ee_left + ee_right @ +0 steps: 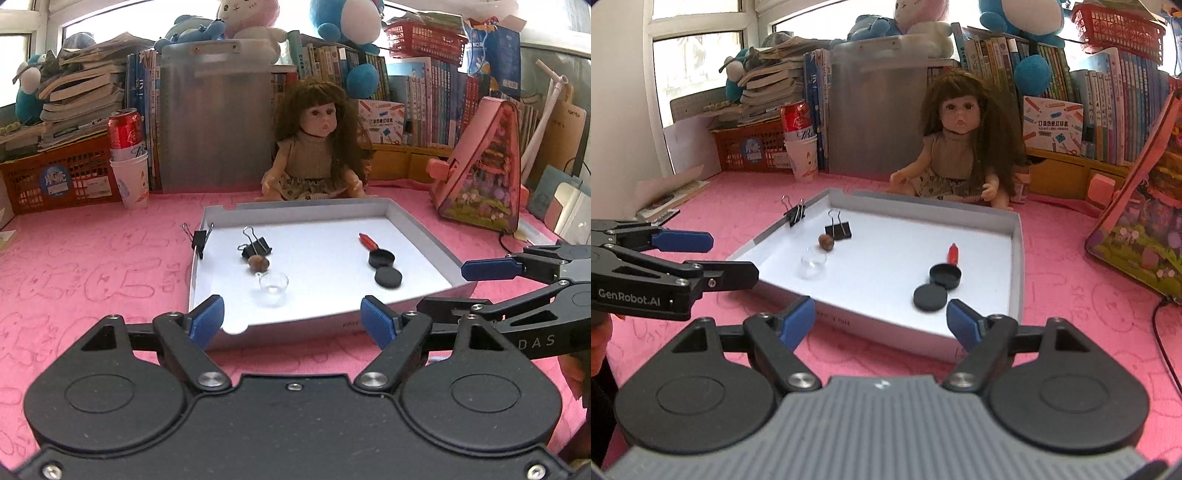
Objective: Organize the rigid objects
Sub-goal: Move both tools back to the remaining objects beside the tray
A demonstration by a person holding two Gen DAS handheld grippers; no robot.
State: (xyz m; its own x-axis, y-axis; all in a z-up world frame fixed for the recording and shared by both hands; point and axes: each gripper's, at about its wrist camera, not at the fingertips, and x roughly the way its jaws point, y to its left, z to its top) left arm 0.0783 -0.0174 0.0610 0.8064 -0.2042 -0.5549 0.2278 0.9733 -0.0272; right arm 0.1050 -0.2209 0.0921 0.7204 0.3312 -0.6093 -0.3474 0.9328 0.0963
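Note:
A shallow white tray (pixel 417 236) (pixel 1015 258) lies on the pink cloth. In it are a black binder clip (pixel 255 247) (pixel 839 229), a brown nut (pixel 258 264) (pixel 826 242), a small clear cup (pixel 273 286) (pixel 813 264), a red pen-like piece (pixel 368 242) (pixel 953 254), a black cap (pixel 381 257) (pixel 945 276) and a black disc (pixel 388 277) (pixel 930 297). A second binder clip (pixel 199 240) (pixel 795 214) grips the tray's left rim. My left gripper (pixel 293 321) (pixel 733 258) hovers open and empty at the near left corner. My right gripper (pixel 881 321) (pixel 443 288) is open and empty at the near right edge.
A doll (pixel 314 147) sits just behind the tray. A red can in a white paper cup (pixel 125 147) and an orange basket (pixel 55 177) stand at the back left. A pink toy house (pixel 480 170) stands at the right, with a black cable (pixel 1160 332) beside it. Books line the back.

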